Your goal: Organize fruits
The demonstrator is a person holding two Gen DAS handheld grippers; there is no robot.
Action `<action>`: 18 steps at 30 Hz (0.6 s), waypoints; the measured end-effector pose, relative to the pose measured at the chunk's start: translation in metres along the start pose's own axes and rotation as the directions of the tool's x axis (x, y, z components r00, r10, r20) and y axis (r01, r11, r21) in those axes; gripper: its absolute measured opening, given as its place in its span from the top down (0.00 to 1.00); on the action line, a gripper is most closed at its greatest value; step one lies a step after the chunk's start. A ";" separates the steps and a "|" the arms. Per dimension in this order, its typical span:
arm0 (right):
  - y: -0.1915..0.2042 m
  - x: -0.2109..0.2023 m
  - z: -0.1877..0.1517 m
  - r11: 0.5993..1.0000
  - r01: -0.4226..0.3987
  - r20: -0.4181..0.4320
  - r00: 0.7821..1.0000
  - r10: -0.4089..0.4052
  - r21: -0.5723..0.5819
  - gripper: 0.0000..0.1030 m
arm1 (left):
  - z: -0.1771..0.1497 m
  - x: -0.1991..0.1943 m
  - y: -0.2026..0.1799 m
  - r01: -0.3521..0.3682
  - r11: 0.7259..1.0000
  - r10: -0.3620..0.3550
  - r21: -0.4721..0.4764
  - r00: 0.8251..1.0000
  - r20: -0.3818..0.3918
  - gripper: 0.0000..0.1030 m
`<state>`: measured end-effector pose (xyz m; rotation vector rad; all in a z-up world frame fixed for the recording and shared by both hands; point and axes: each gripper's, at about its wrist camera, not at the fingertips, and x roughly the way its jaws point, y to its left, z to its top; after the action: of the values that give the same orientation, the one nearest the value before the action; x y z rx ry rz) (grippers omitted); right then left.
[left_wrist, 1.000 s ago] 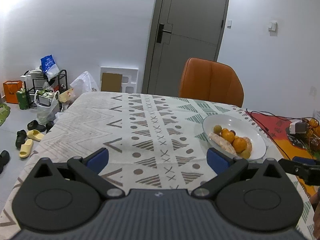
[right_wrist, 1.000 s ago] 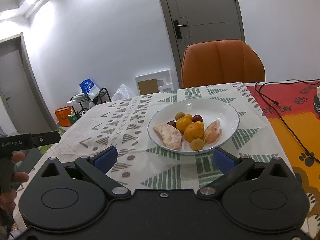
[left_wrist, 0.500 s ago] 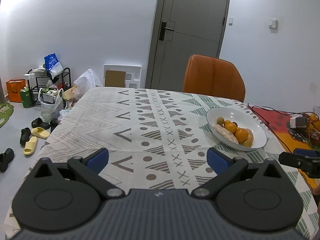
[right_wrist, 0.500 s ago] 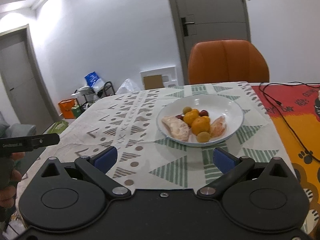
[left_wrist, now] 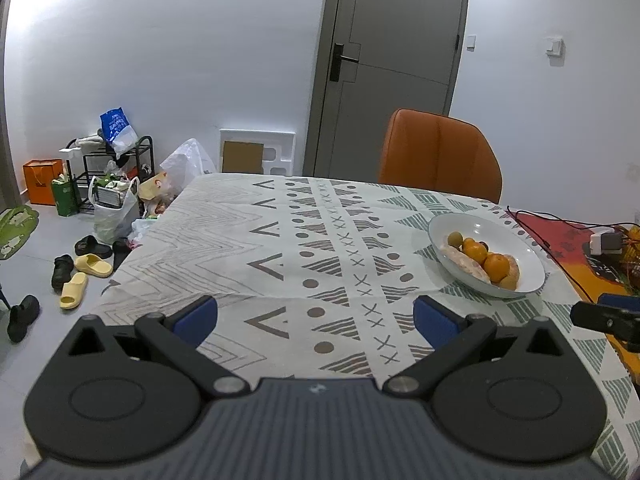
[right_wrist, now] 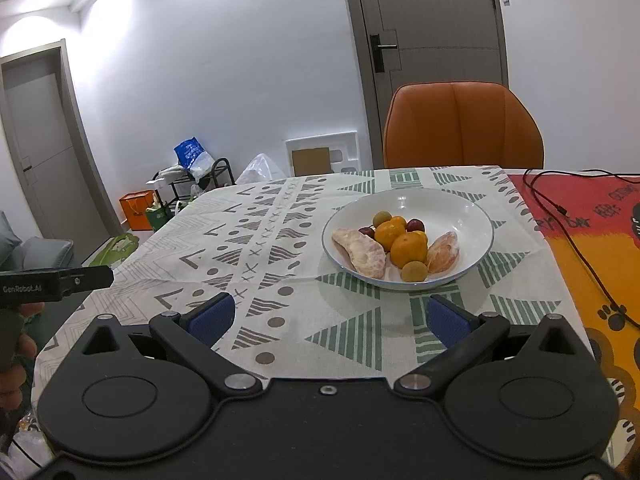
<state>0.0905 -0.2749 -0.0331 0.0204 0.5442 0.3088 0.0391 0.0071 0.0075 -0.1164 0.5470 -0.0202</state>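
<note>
A white bowl (right_wrist: 460,208) stands on the patterned tablecloth (right_wrist: 280,248), ahead of my right gripper (right_wrist: 328,318). It holds two oranges (right_wrist: 408,248), peeled pomelo pieces (right_wrist: 360,252), small green-yellow fruits (right_wrist: 414,271) and dark red ones (right_wrist: 416,225). The right gripper is open and empty, short of the bowl. My left gripper (left_wrist: 316,316) is open and empty over the table's near edge; the bowl (left_wrist: 520,252) lies to its right.
An orange chair (right_wrist: 464,124) stands behind the table. A red and orange mat (right_wrist: 592,232) with a black cable (right_wrist: 576,240) covers the right side. Shoes (left_wrist: 80,268), bags and a rack (left_wrist: 112,168) crowd the floor on the left.
Both grippers have drawn back from the bowl and risen a little; the bowl looks farther away in both views. Both stay open and empty.
</note>
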 end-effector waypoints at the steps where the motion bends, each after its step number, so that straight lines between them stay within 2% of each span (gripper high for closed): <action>1: 0.000 0.000 0.000 1.000 -0.001 -0.001 1.000 0.001 -0.001 0.00 | 0.000 0.000 0.000 -0.001 1.000 0.001 0.001 1.000 0.000 0.00; 18: -0.001 0.000 0.000 1.000 -0.008 -0.003 1.000 0.008 0.001 0.00 | 0.000 0.002 -0.007 0.014 1.000 -0.014 0.024 1.000 -0.022 0.00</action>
<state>0.0903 -0.2762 -0.0334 0.0228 0.5477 0.3168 0.0406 -0.0003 0.0070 -0.0962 0.5675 -0.0417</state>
